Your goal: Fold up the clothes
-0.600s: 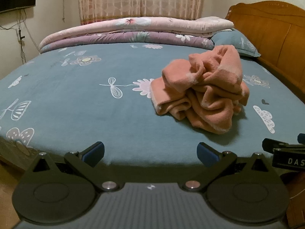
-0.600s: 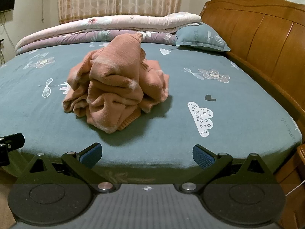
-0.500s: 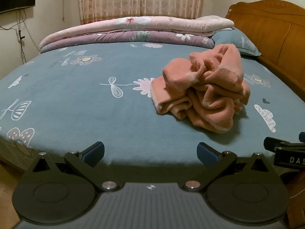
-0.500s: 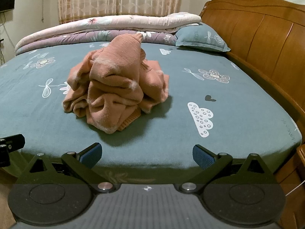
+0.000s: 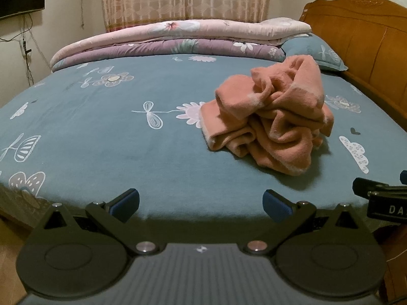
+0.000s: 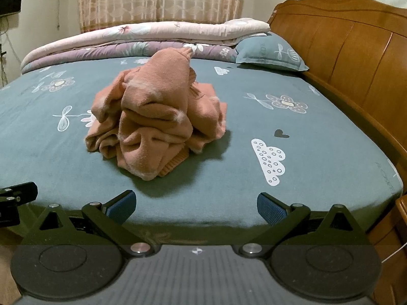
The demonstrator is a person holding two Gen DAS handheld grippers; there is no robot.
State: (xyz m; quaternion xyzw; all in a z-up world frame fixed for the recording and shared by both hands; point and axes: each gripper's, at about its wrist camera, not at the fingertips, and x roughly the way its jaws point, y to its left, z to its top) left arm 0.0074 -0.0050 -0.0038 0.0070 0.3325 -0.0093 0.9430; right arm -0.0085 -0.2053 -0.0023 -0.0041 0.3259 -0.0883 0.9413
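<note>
One crumpled orange garment point(image 6: 155, 124) on bed point(image 6: 318, 157). Two folded quilts stacked at far side: pink quilt point(image 6: 152, 34) on top, purple quilt point(image 6: 122, 50) under. One pillow point(image 6: 269, 50). One wooden headboard point(image 6: 351, 48). One curtain point(image 6: 160, 0). Two grippers: left gripper point(image 5: 201, 204), right gripper point(image 6: 195, 204).

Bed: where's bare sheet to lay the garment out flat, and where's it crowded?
Most bare sheet lies left of the crumpled sweater, reaching the folded quilts at the far edge. A narrower strip runs between sweater and wooden headboard. Crowded: the far right corner, where the pillow meets the quilts.
</note>
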